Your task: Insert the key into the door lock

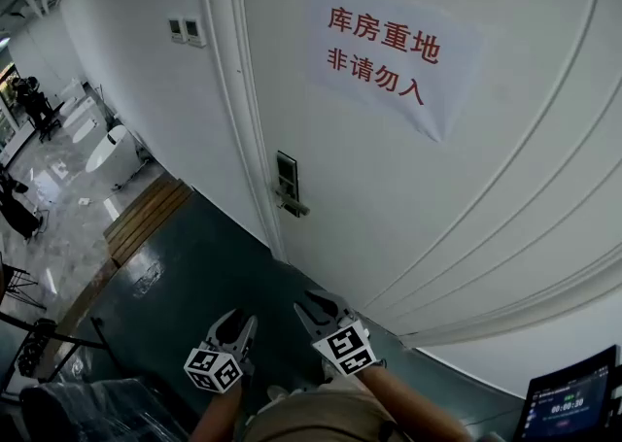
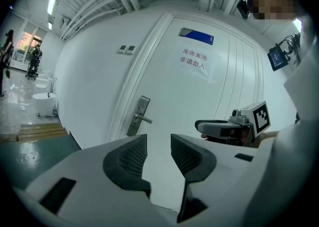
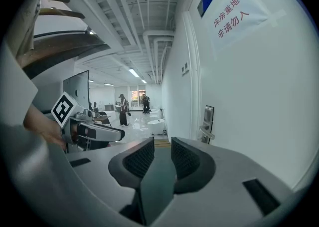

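A person stands facing a white door (image 1: 418, 217) with a handheld gripper in each hand. Both grippers are low in the head view and well short of the door.

Far left is an open room with a white tub (image 1: 109, 151) and a dark green floor (image 1: 185, 304).

Next comes the left gripper (image 2: 159, 146). Its fingers sit a narrow gap apart with nothing between them, and only the door shows through.

Right of it, at the door's left edge, is the door lock (image 1: 286, 178), a slim metal plate whose long axis runs up and down the door. Its lever handle (image 1: 293, 205) sticks out sideways to the right, toward the door's middle.

Right again is the right gripper (image 3: 163, 147). Its fingers are likewise a narrow gap apart, and the dark strip between them looks like floor seen through the gap (not a held object, as far as I can judge).

Further right, a paper sign (image 1: 384, 56) with red characters is taped to the door. A small screen (image 1: 573, 401) sits in the bottom right corner.

The task appears barely begun. No key shows in any view, so its direction and long axis cannot be told. By this reading, what remains is getting hold of a key, bringing it up to the lock, lining it up and pushing it in.
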The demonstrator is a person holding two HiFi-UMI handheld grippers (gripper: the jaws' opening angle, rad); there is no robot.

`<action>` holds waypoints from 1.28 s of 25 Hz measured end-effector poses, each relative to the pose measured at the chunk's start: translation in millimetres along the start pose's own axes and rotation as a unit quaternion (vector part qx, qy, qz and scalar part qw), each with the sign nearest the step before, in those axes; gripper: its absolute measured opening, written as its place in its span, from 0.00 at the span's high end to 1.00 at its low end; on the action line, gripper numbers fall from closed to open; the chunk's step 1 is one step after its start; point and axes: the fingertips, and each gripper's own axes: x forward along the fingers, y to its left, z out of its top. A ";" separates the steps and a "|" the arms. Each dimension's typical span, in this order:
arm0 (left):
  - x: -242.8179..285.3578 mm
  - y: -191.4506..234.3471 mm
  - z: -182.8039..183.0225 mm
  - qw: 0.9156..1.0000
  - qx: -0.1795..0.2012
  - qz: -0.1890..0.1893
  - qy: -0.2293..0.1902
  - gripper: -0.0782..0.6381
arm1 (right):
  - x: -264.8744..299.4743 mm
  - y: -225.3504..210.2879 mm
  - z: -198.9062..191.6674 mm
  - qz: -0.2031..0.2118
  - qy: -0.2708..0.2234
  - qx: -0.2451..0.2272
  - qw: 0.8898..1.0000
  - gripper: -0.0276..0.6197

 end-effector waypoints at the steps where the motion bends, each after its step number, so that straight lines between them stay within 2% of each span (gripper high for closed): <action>1: 3.3 -3.4 -1.9 1.000 -0.003 -0.003 0.001 0.69 | -1.2 -0.8 -1.3 0.000 0.001 0.002 1.000 0.81; 4: 12.0 -15.8 -6.0 1.000 -0.009 -0.015 0.004 0.69 | -5.1 -1.4 -4.7 0.001 0.005 0.005 1.000 0.81; 8: 17.6 -30.1 -9.4 1.000 -0.010 -0.026 0.009 0.69 | -11.2 -1.3 -9.0 -0.006 0.023 -0.022 0.999 0.81; 11: 21.3 -36.0 -15.8 0.999 -0.015 -0.029 0.015 0.69 | -17.8 -6.5 -9.7 -0.010 0.021 -0.023 0.999 0.81; 20: 34.4 -34.3 -26.6 0.999 -0.039 -0.015 0.016 0.69 | -28.1 -34.5 -12.6 -0.005 0.016 -0.006 1.000 0.82; 32: 72.2 -56.9 -34.3 0.998 -0.065 0.000 0.005 0.69 | -47.0 -77.9 8.6 0.012 -0.015 -0.004 1.000 0.82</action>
